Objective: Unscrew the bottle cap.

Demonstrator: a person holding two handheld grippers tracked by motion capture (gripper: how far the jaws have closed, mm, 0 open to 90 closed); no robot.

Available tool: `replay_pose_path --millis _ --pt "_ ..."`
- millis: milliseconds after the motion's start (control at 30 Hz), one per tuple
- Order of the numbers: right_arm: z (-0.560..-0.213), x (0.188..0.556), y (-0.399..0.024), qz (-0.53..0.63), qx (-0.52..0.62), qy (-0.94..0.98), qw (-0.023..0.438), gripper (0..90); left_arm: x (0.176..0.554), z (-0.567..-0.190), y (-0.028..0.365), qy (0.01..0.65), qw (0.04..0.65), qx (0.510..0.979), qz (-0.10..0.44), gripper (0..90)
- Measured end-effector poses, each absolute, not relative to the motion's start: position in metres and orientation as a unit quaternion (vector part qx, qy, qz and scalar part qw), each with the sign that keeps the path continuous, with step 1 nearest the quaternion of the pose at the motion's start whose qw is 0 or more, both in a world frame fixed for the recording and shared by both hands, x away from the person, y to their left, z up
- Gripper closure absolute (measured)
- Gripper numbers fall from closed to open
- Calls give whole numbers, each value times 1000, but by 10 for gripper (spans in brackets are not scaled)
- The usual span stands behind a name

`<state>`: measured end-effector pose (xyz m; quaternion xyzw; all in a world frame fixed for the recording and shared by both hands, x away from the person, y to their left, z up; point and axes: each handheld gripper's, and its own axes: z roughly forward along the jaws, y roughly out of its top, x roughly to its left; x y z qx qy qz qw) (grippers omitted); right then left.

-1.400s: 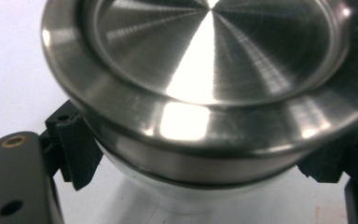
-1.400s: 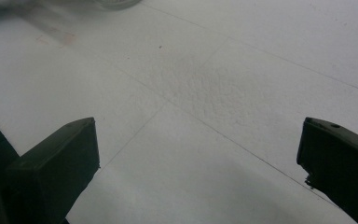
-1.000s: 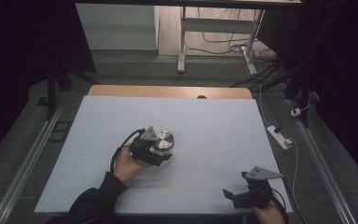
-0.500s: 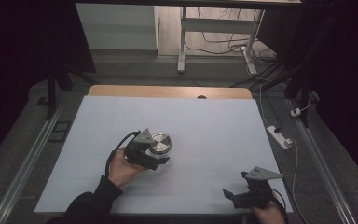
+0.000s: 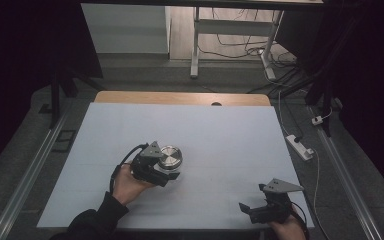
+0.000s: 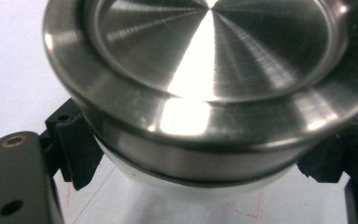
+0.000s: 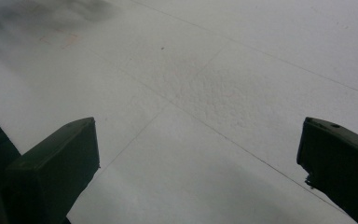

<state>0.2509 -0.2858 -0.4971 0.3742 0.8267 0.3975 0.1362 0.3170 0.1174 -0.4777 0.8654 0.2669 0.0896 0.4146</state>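
Your left gripper (image 5: 166,169) is clasping the round steel lidded container (image 5: 170,157), jaws pressing its sides just under the wide rim (its white lower body (image 6: 191,186) is showing between them). It is sitting on the white table (image 5: 220,130), left of centre, nearer your edge. No brand or lettering is readable on the brushed lid (image 6: 209,46). Your right gripper (image 5: 250,209) is hovering at the near right corner, its jaws spread wide over bare surface, holding nothing.
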Motion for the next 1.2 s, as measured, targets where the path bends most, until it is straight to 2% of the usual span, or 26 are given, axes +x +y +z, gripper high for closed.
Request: replay_pose_path --millis 700,1200 --pt "-492 251 -286 422 374 816 127 0 303 -480 118 265 415 866 87 154" --pt "-476 254 -261 447 330 822 124 0 302 -479 115 258 417 867 87 154"
